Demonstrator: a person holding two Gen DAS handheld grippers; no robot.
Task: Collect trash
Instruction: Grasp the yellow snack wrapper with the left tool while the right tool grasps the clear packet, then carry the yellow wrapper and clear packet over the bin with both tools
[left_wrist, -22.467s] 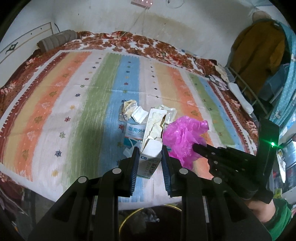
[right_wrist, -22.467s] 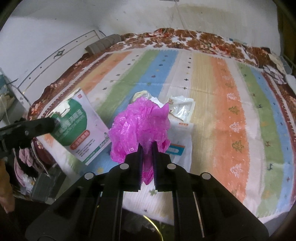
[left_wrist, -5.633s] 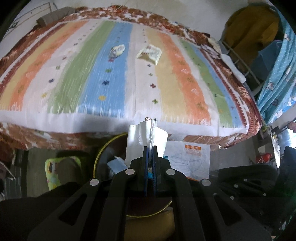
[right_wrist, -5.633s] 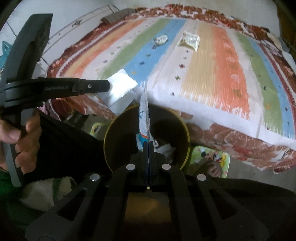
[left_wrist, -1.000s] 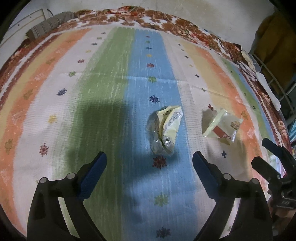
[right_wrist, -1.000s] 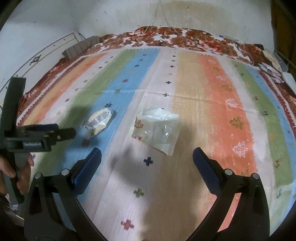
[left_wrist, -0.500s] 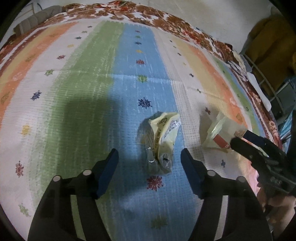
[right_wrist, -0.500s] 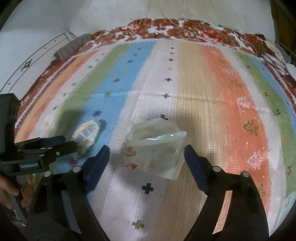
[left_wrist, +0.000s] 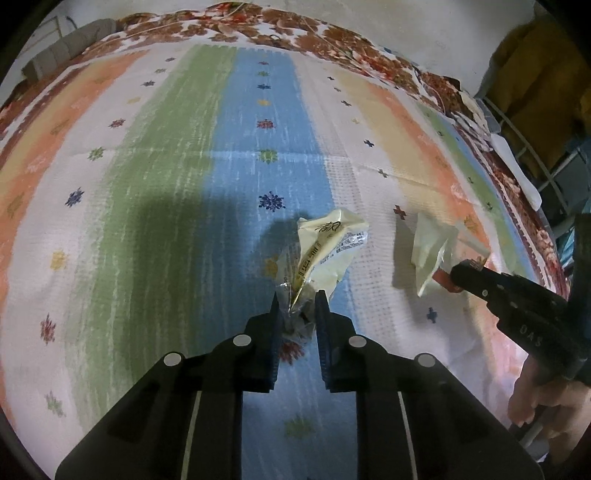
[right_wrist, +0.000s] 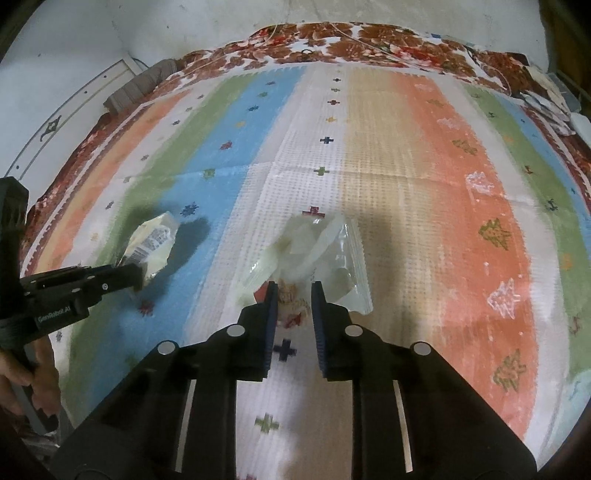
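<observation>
A crumpled yellow snack wrapper (left_wrist: 327, 251) lies on the blue stripe of the striped bedspread (left_wrist: 155, 206). My left gripper (left_wrist: 297, 310) has its jaws narrowed around the wrapper's near end. The wrapper also shows in the right wrist view (right_wrist: 151, 240). A clear plastic bag with red print (right_wrist: 317, 254) lies on the white stripe. My right gripper (right_wrist: 291, 299) has its jaws narrowed around the bag's near printed corner. The bag shows at the right of the left wrist view (left_wrist: 432, 251), with the right gripper (left_wrist: 458, 275) at it.
The bedspread (right_wrist: 424, 166) covers a bed with a brown floral blanket (right_wrist: 332, 37) at its far edge against a white wall. A grey rolled cloth (left_wrist: 70, 51) lies at the far left corner. A rack with clothes (left_wrist: 535, 92) stands to the right.
Both grippers have moved forward onto the two pieces of trash and their jaws have narrowed from wide open to close around them.
</observation>
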